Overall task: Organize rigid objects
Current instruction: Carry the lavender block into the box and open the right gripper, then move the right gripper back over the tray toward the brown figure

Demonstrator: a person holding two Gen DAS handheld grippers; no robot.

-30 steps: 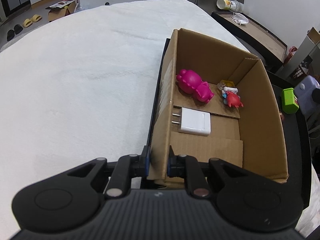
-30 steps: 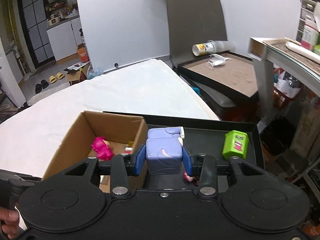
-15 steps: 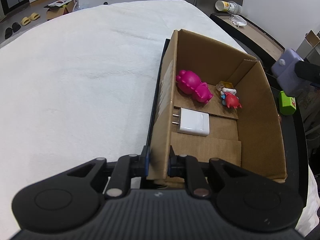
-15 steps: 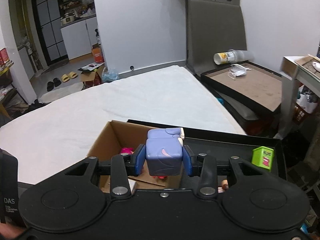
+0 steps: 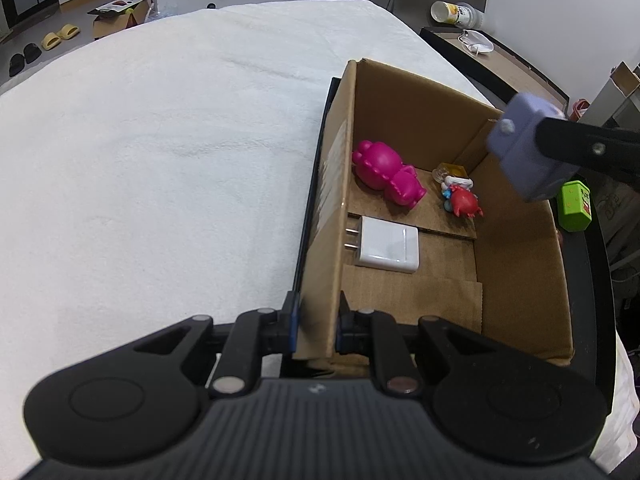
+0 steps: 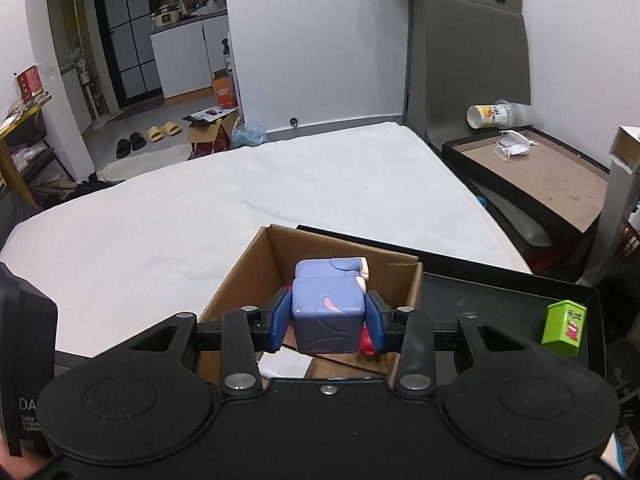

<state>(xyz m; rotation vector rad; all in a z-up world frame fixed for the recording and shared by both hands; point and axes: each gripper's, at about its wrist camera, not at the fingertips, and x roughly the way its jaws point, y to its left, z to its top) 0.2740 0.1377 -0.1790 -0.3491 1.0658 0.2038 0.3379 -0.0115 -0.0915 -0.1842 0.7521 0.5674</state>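
- Left gripper point(image 5: 316, 330), at the lower centre of the left wrist view, is closed onto the near wall of our cardboard box point(image 5: 520, 248), one finger outside it and one inside.
- On the box floor we see a pink figure point(image 5: 386, 178), a white charger point(image 5: 390, 245) and a small red toy point(image 5: 462, 200); a green block point(image 5: 574, 206) stands outside on the black tray point(image 5: 600, 264), at the right edge.
- At the upper right of that frame the purple cube toy point(image 5: 524, 152) hangs over the box's right wall.
- Right gripper point(image 6: 328, 322), in the right wrist view, has its blue pads point(image 6: 280, 320) clamped on the purple cube toy's flat sides, mid-frame above the open box.
- We judge the toy stiff, light and smooth, so its flat sides are the place to hold it.
- Only the left view lays out the free floor; only the right view shows the grip itself.
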